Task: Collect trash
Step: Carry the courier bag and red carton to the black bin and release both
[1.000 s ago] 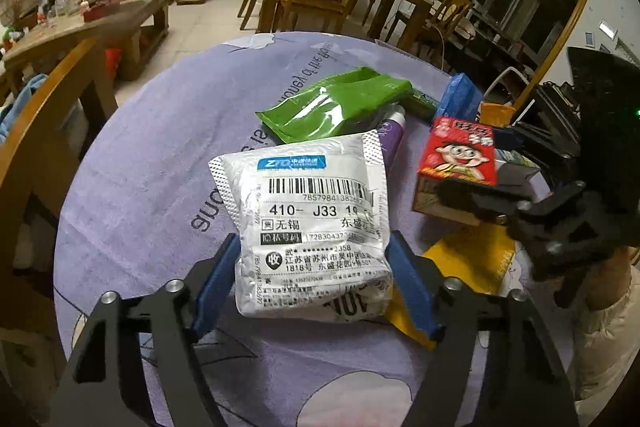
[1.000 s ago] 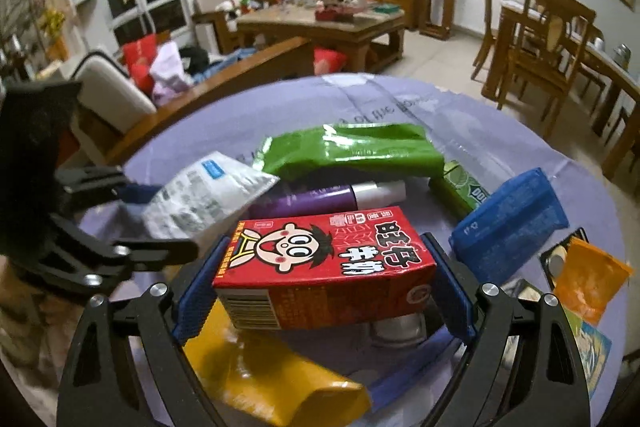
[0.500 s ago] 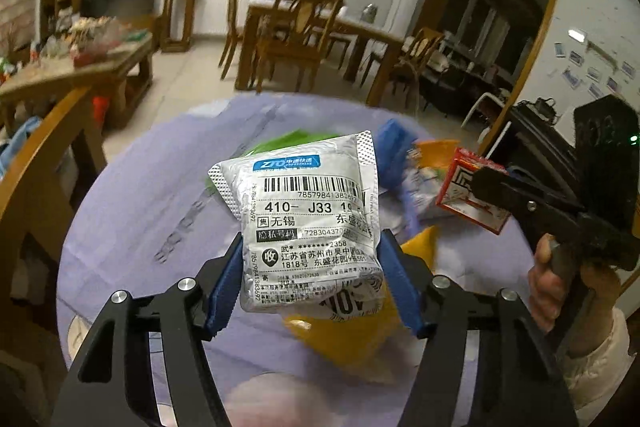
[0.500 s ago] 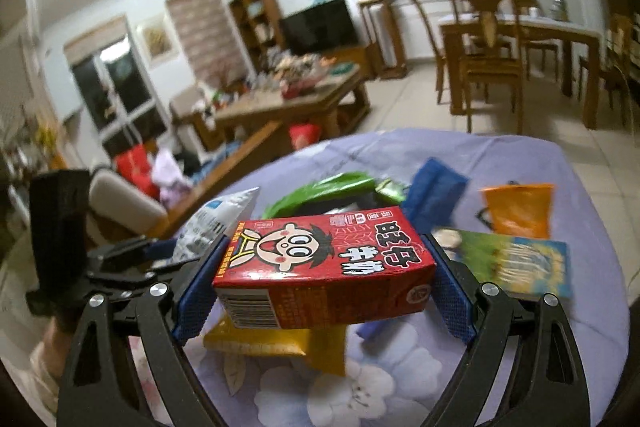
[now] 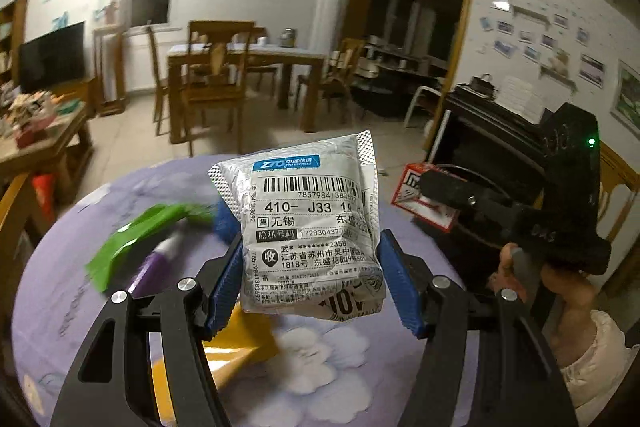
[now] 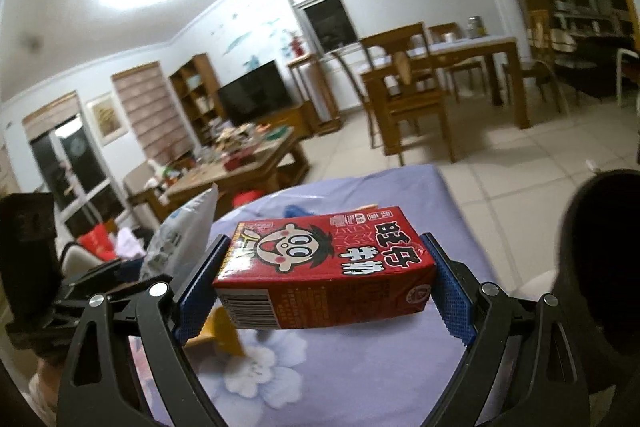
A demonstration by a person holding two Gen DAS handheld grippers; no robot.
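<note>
Grippers were both full above the purple cloth (image 5: pixel 60 291): left gripper (image 5: pixel 310 283) clamped a white parcel (image 5: pixel 308 227), right gripper (image 6: pixel 320 283) clamped a red carton (image 6: pixel 324 263).

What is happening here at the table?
A person is clearing trash with two tools. The left hand-held gripper holds a grey parcel bag and the right hand-held gripper holds a red milk carton, both above the purple tablecloth. A green pouch and other wrappers lie there.
</note>
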